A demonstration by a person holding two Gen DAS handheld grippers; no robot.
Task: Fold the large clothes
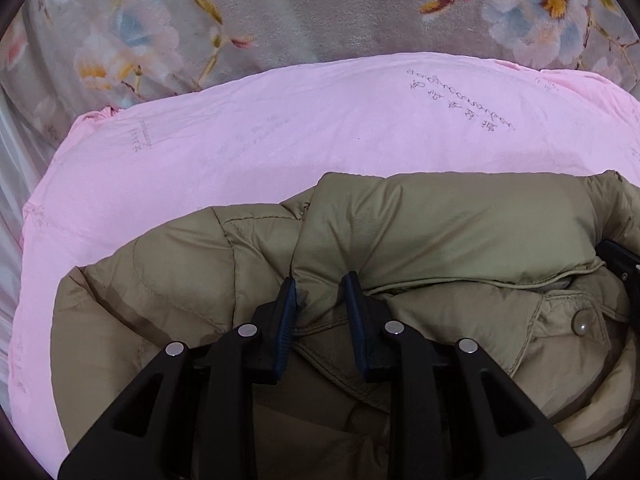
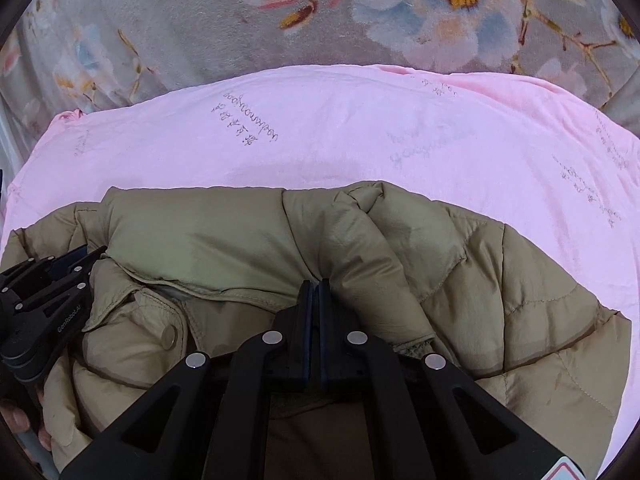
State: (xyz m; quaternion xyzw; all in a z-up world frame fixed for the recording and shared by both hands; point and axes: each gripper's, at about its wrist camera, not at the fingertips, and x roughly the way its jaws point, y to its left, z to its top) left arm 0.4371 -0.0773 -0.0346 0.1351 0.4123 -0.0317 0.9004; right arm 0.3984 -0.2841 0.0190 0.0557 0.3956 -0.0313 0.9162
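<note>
A: Nearest the left gripper [image 1: 320, 286], what lies around it?

B: The olive puffer jacket [image 1: 440, 220] fills the lower part of both views, bunched up, its collar rolled along the far edge. A round snap button [image 1: 581, 323] sits on the placket to the right, and the other tool's black tip [image 1: 618, 264] pokes in at the right edge.

A: And the jaws?

B: The left ones stand a little apart, with a fold of jacket fabric pinched between the blue pads [image 1: 288, 320] — they press on it. The right gripper [image 2: 316, 286] has its jaws together, tips against the collar seam; whether any cloth is caught between them I cannot tell.

A: Anything in the way on the right side?

B: The left tool shows at the left edge, and a person's fingers [image 2: 16, 420] at the bottom corner.

A: What is beneath?

B: A pink sheet [image 2: 360, 140] with faint grey writing — the jacket lies on it. Beyond is a grey floral blanket [image 2: 200, 20].
</note>
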